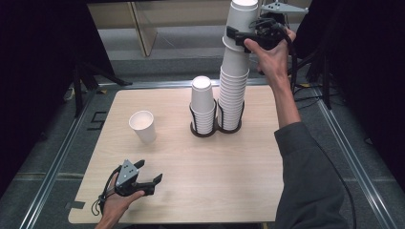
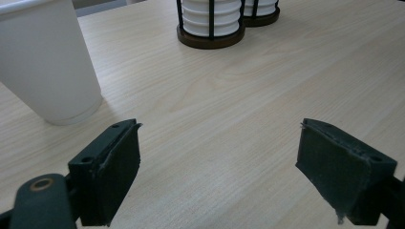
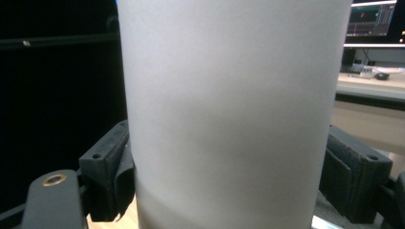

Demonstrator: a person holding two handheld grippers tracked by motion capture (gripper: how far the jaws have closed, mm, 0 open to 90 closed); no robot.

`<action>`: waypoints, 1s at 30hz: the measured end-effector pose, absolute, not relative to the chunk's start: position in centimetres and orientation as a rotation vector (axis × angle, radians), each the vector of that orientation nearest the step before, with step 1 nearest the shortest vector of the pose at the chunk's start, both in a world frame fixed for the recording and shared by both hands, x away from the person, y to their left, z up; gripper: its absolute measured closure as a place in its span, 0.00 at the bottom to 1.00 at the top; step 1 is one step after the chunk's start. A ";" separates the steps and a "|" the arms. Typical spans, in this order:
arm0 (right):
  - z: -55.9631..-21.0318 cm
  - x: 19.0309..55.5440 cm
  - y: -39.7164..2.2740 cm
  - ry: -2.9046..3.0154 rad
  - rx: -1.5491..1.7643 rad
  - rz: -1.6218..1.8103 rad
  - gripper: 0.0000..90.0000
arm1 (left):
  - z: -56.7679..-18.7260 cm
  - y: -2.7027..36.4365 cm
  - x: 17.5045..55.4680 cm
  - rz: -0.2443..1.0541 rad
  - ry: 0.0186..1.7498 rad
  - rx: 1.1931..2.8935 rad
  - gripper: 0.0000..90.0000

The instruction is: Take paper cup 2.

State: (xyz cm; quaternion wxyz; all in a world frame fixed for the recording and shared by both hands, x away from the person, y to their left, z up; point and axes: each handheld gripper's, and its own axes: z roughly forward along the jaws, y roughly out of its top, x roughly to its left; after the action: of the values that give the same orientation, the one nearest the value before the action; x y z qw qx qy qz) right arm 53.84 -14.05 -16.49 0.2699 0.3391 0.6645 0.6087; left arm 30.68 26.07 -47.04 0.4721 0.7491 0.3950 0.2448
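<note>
Between right tool pads, smooth paper cup

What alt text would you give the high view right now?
The right gripper clamps the top cup of a tall cup stack in a black holder, beside a shorter stack. A single cup stands left; the left gripper rests open near the table's front.

1. The table was pale wood with a fine straight grain.
2. The single cup was plain white, creamier inside.
3. Both cup stacks, the tall stack and the short stack, were white (no print).
4. The holder had black wires over a dark brown base.
5. The left gripper and right gripper were black with grey plates.
6. The sleeve was dark grey.
</note>
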 end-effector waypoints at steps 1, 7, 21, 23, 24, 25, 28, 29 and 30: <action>-16.2 53.7 -14.0 1.786 0.918 1.654 0.20 | -47.0 26.1 30.7 0.599 0.967 1.834 0.16; -14.7 53.1 -14.5 1.759 0.894 1.650 0.20 | -47.1 26.1 30.7 0.598 0.957 1.838 0.16; -16.0 50.8 -17.8 1.749 0.925 1.623 0.20 | -47.0 25.8 30.7 0.615 0.948 1.836 0.16; -16.4 50.1 -18.3 1.748 0.927 1.622 0.20 | -47.0 25.7 30.6 0.622 0.946 1.848 0.16; -16.5 49.7 -18.5 1.748 0.925 1.640 0.20 | -47.0 25.7 30.6 0.620 0.942 1.846 0.16; -16.6 49.3 -18.7 1.746 0.908 1.631 0.20 | -47.1 25.7 30.6 0.625 0.939 1.835 0.16; -17.1 48.0 -19.1 1.755 0.890 1.632 0.20 | -47.0 25.9 30.5 0.626 0.951 1.840 0.16; -17.2 47.7 -19.3 1.760 0.886 1.629 0.20 | -47.0 25.9 30.5 0.623 0.952 1.837 0.16; -17.4 47.5 -19.5 1.753 0.870 1.633 0.20 | -47.0 26.0 30.5 0.619 0.942 1.839 0.16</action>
State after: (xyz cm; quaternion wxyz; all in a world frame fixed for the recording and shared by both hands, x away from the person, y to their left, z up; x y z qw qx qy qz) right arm 47.47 -19.48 -17.37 0.2918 0.3265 0.6579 0.6128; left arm 30.50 26.03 -46.95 0.4727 0.7513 0.3849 0.2529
